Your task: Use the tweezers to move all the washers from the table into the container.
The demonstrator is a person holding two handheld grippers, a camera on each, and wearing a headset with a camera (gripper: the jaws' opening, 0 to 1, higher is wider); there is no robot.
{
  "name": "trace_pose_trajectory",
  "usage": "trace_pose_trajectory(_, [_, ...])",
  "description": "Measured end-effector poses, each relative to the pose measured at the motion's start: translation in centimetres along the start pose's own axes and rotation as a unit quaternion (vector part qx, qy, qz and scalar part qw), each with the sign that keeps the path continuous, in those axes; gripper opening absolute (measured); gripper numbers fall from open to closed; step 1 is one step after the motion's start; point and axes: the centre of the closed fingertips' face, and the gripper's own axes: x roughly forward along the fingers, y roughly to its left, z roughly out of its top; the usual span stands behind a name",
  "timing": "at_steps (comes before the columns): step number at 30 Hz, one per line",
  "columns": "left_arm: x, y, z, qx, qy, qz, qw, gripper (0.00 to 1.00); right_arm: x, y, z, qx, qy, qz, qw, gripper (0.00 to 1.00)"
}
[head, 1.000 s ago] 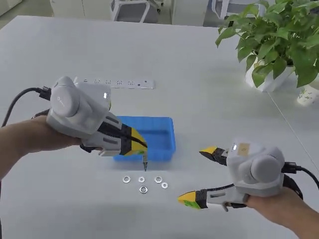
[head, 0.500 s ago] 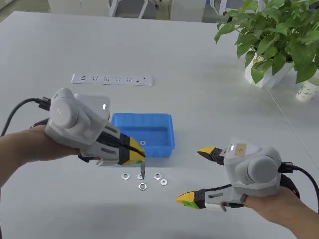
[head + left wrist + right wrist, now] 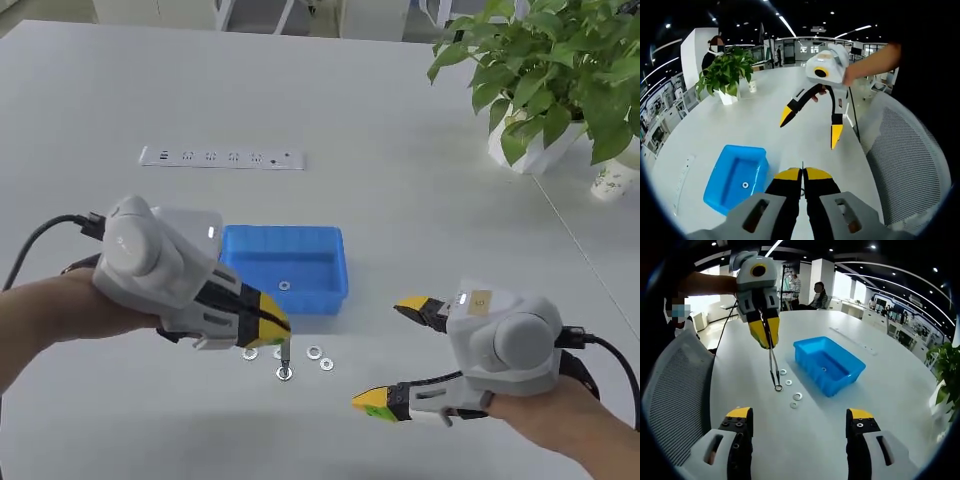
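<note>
My left gripper (image 3: 272,322) is shut on thin metal tweezers (image 3: 285,355) that point down at the table. The tweezer tips (image 3: 776,382) rest at one washer (image 3: 778,388), the nearest of several small silver washers (image 3: 314,352) lying in front of the blue container (image 3: 285,262). Whether the tips grip it I cannot tell. One washer (image 3: 284,287) lies inside the container. My right gripper (image 3: 385,352) hovers open and empty to the right of the washers. In the left gripper view the tweezers (image 3: 802,167) stick out between the shut jaws, with the container (image 3: 735,177) to the left.
A white power strip (image 3: 222,158) lies beyond the container. A potted plant (image 3: 545,80) stands at the far right near the table edge. A mesh chair (image 3: 677,390) sits beside the table. People stand in the background.
My left gripper has moved back from the container's front edge and down, bringing the tweezer tips onto the nearest washer. The right gripper has stayed put.
</note>
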Motion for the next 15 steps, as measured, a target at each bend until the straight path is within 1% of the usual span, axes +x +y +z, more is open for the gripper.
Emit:
trace_pose_trajectory(10, [0.32,-0.24,-0.76,-0.001,0.004,0.001,1.0000,0.05,0.12,0.21,-0.10,0.001,0.001,0.002,1.0000,0.76])
trace_pose_trajectory(15, [0.28,-0.13,-0.76,-0.001,0.000,0.003,1.0000,0.05,0.06,0.21,-0.13,0.001,0.002,0.002,1.0000,0.76])
